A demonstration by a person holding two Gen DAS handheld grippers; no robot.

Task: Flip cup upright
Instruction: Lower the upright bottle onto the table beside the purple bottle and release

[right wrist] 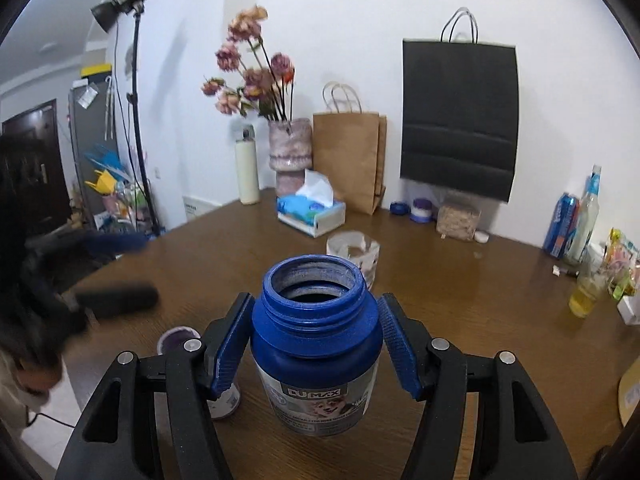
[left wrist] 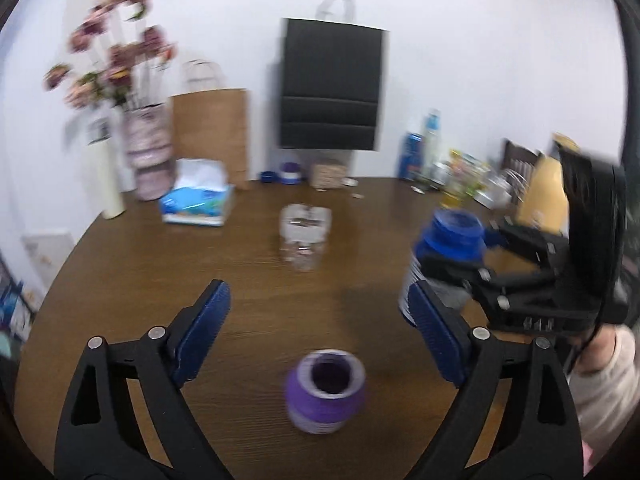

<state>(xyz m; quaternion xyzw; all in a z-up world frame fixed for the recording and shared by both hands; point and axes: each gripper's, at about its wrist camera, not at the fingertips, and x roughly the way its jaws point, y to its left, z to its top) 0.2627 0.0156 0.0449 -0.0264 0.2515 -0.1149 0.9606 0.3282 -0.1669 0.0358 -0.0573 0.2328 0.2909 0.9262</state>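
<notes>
A purple cup [left wrist: 325, 391] stands upright on the brown table [left wrist: 120, 280], mouth up, below and between the fingers of my left gripper [left wrist: 320, 312], which is open wide and holds nothing. The cup also shows in the right wrist view [right wrist: 178, 338], partly hidden behind my left finger there. My right gripper [right wrist: 316, 338] is shut on a blue-necked open jar [right wrist: 316, 328] with a dog label, standing upright on the table. In the left wrist view the jar [left wrist: 450, 240] and right gripper are at the right.
A clear glass jar [left wrist: 306, 236] stands mid-table. Along the back are a tissue box [left wrist: 198, 200], a vase of dried flowers [left wrist: 148, 152], a brown paper bag [left wrist: 210, 132], a black bag [left wrist: 332, 84], bottles and clutter [left wrist: 440, 160] at the right.
</notes>
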